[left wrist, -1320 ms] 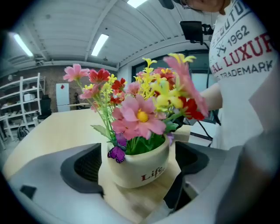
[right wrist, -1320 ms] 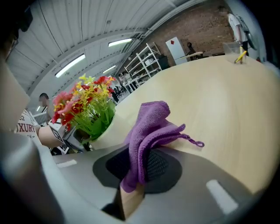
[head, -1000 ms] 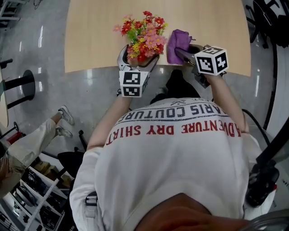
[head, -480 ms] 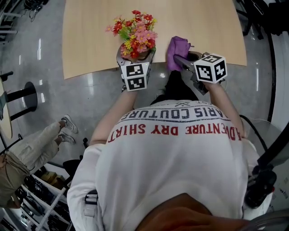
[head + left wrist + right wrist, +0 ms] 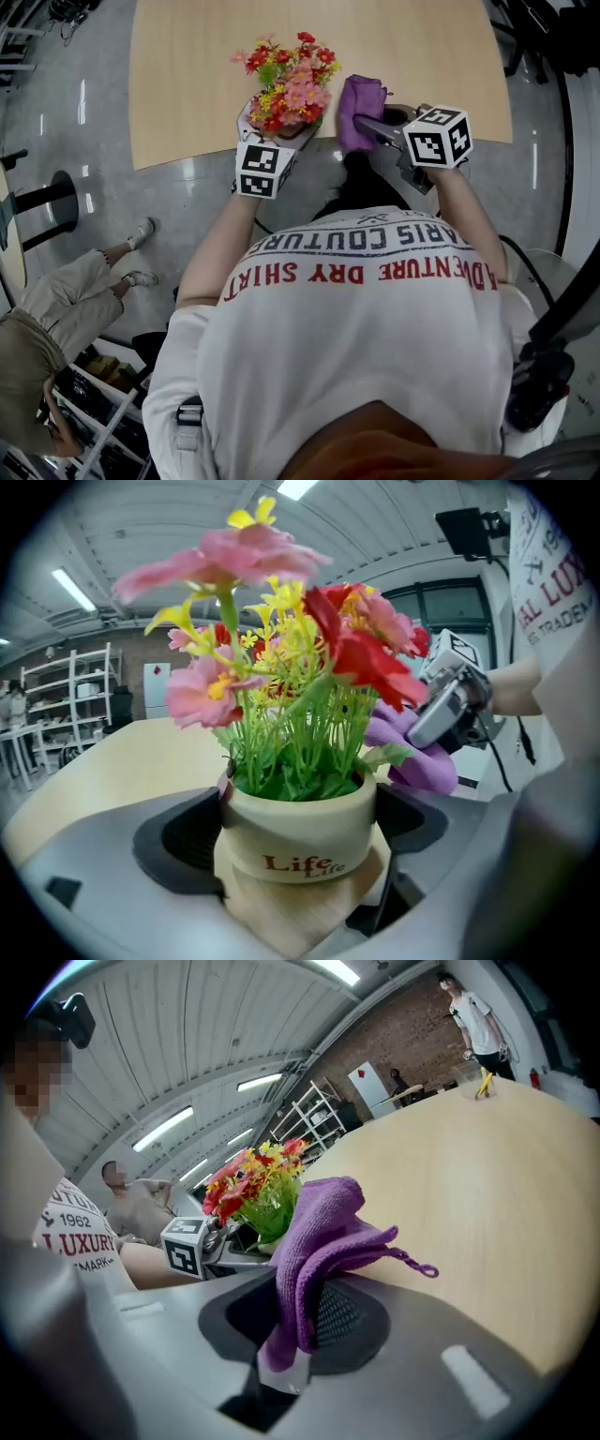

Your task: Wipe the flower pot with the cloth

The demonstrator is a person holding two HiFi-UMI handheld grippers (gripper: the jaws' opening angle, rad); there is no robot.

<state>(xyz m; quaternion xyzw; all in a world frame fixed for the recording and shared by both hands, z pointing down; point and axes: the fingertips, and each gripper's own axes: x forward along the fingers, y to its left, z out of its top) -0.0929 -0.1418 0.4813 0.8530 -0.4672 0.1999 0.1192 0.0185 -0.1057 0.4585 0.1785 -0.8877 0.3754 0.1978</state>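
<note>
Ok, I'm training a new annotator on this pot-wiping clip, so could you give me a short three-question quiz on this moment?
1. True or false: the left tool is closed on the flower pot.
2. What does the right tool grip? A) a purple cloth B) a yellow sponge C) a brush
3. Fill in: the word printed on the front of the flower pot is ____.

Key: 1 true; 2 A; 3 Life.
</note>
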